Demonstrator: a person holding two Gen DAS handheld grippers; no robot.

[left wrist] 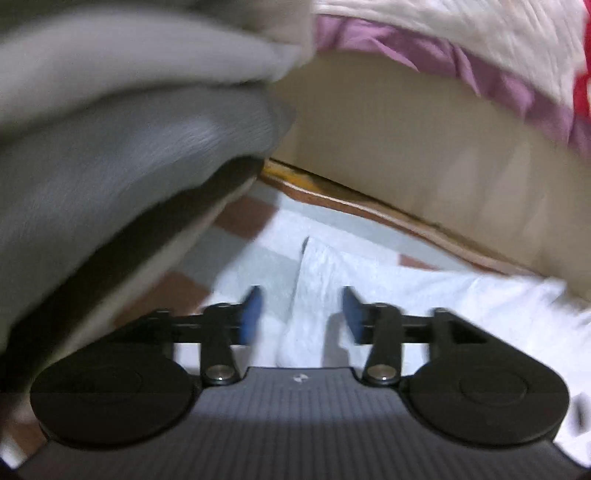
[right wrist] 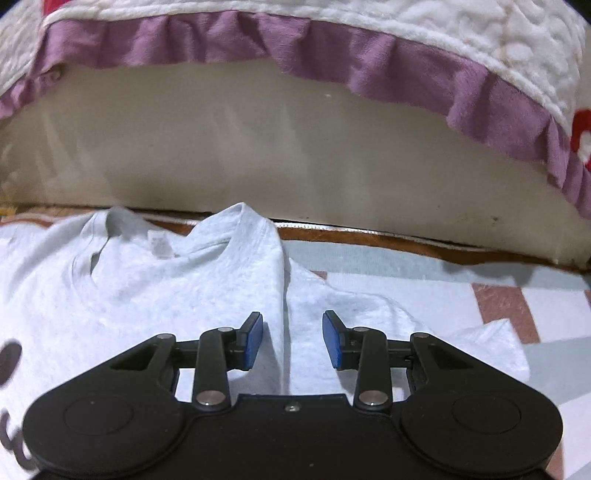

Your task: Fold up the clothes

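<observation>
Left gripper (left wrist: 301, 315): jaws apart, nothing pinched between the blue pads (left wrist: 251, 314); seen low in the centre of the left wrist view, over a raised fold of the shirt.
Right gripper (right wrist: 292, 341): jaws apart, pads clear of the cloth on both sides; low centre of the right wrist view, astride a fold ridge of the shirt.
Shirt (right wrist: 147, 288): pale grey-white tee, lying flat on the mat; fills the left and centre of the right wrist view, neck toward the top of the frame.
Collar (right wrist: 110, 254): round, open upward, with a small white label (right wrist: 160, 245) just inside its rim.
Fold ridge (right wrist: 284, 295): runs from the shoulder down to the gap between the right gripper's pads.
Sleeve (right wrist: 480, 343): spread to the right of the ridge, flat on the mat.
Print (right wrist: 9, 354): dark marks at the left edge of the right wrist view; cut off, shape unreadable.
Mat (right wrist: 480, 291): checked in pale blue, white and reddish brown, with a brown border at its far edge.
Bed side (right wrist: 258, 155): cream panel across the middle of both views, just behind the mat's border.
Blanket (right wrist: 443, 33): white quilted, with a purple frill (right wrist: 258, 37) hanging along the top of the frame.
Grey cloth (left wrist: 110, 129): blurred mass filling the upper left of the left wrist view; kind of item cannot be told.
</observation>
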